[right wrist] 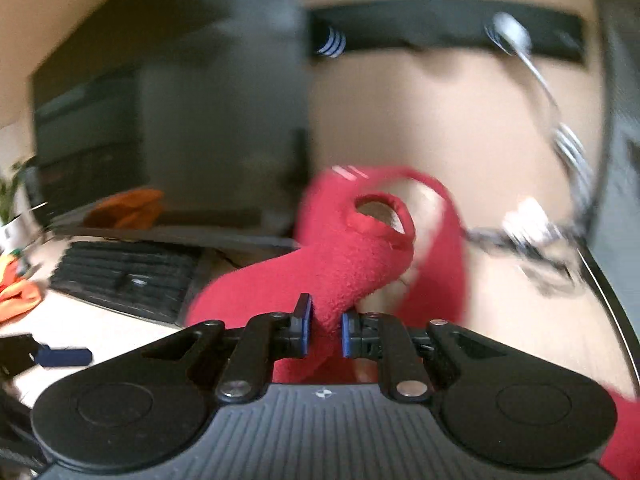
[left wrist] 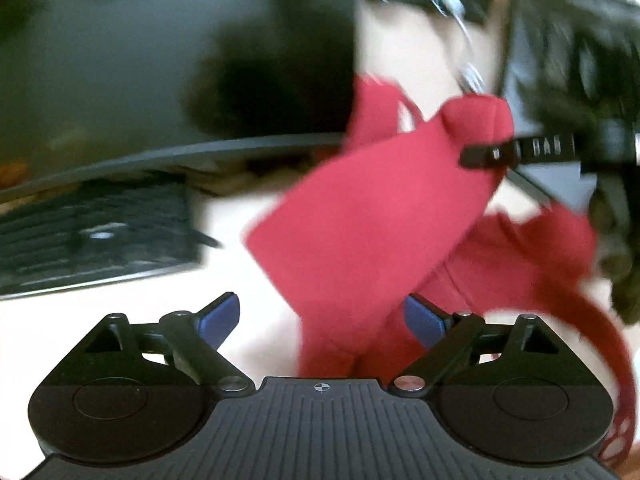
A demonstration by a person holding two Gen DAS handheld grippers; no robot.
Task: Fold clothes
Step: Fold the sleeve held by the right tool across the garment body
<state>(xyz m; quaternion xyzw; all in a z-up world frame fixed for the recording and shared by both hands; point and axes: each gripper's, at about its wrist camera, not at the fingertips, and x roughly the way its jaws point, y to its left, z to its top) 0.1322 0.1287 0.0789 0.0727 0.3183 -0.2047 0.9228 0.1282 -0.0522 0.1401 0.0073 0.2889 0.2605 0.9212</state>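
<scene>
A red fleece garment (left wrist: 368,216) hangs lifted above the white desk (left wrist: 120,320). In the left wrist view my left gripper (left wrist: 322,320) is open, blue pads spread, with a fold of the garment hanging between and just ahead of them. My right gripper (left wrist: 480,156) enters from the right there and pinches the garment's upper edge. In the right wrist view my right gripper (right wrist: 325,334) is shut on a bunched part of the red garment (right wrist: 348,256), whose sleeve opening or collar faces the camera. Both views are motion-blurred.
A black keyboard (left wrist: 92,232) (right wrist: 128,276) lies at the left below a dark monitor (left wrist: 120,60). Orange cloth (right wrist: 128,208) lies behind the keyboard and more (right wrist: 16,300) at the far left. A small plant (right wrist: 12,208) stands at the left. A metal-handled utensil (right wrist: 560,140) hangs at the right.
</scene>
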